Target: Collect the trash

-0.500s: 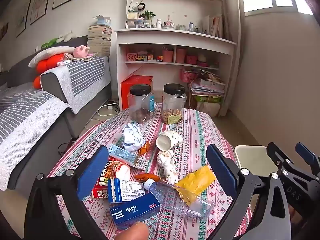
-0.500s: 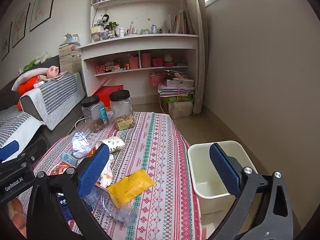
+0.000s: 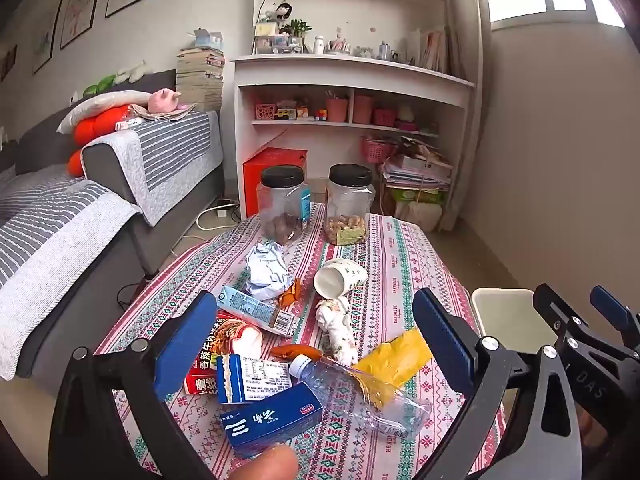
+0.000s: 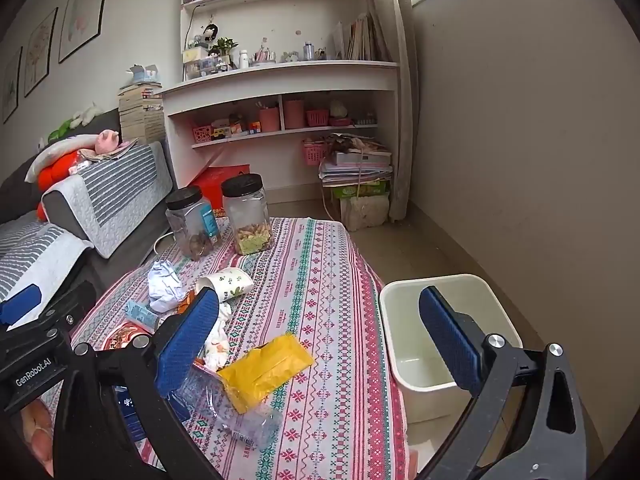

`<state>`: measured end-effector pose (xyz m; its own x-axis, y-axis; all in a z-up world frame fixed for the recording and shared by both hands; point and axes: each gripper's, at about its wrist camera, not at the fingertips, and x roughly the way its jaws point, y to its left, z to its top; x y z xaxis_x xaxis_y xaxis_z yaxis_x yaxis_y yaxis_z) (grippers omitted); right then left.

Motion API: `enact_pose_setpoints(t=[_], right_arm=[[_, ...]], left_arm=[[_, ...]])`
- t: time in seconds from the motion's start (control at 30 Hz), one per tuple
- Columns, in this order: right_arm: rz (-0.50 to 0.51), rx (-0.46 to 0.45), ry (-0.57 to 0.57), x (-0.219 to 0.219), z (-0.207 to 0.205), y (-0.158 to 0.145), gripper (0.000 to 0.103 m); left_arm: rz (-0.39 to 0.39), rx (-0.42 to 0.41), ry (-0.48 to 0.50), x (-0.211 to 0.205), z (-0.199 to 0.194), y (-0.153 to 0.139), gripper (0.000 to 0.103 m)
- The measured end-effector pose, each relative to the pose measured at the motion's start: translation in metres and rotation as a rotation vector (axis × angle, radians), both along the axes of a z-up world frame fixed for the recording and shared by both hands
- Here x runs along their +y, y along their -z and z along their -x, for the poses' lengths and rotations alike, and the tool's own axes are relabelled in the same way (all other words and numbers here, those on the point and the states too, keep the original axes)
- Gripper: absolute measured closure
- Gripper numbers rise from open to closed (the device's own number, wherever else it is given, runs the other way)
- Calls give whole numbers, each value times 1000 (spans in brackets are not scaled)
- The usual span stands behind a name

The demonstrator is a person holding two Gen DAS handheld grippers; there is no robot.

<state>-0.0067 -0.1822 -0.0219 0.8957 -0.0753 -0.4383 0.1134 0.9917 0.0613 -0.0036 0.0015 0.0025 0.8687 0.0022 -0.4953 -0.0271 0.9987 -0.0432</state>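
Left wrist view: the left hand-held gripper [image 3: 316,344] is spread wide, its two blue pads apart in the lower half of the frame with nothing between them, above the litter on the bench [image 3: 404,248] and touching none of it. The trash lies in the lower centre: one clear plastic bottle [image 3: 360,394] on its side, one yellow wrapper [image 3: 396,354] just beside it, three small cartons (a dark blue box [image 3: 272,420] nearest the lens), one red noodle packet [image 3: 218,354], one tipped paper cup [image 3: 340,278], one crumpled paper ball [image 3: 266,270]. Two black-lidded jars [image 3: 282,204] stand at the far edge. A fingertip [image 3: 266,464] shows at the bottom edge. At right, the right hand-held gripper [image 3: 592,332] reaches in beside the white bin [image 3: 508,316].

Right wrist view: the right hand-held gripper [image 4: 320,340] is likewise wide apart and empty. Its left pad stands in front of the trash pile, its right pad in front of the one bin [image 4: 400,320], which stands on the floor just off the bench's right edge. The bench's right half is bare cloth (open room), and the bin is open-topped
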Motion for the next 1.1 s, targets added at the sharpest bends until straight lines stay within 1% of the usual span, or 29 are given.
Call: enact_pose_setpoints(t=[0.27, 0.3, 0.47, 1.1], right_arm=[[-6, 6, -4, -6, -3, -2, 7], [-6, 7, -3, -2, -5, 2, 7], [-9, 10, -3, -3, -5, 2, 7], [-14, 14, -4, -3, -5, 1, 7]], left_arm=[[-2, 2, 0, 4, -1, -1, 8], [-1, 1, 0, 4, -1, -2, 8], [-5, 3, -1, 4, -2, 3, 8], [-7, 9, -5, 6, -2, 6, 8]])
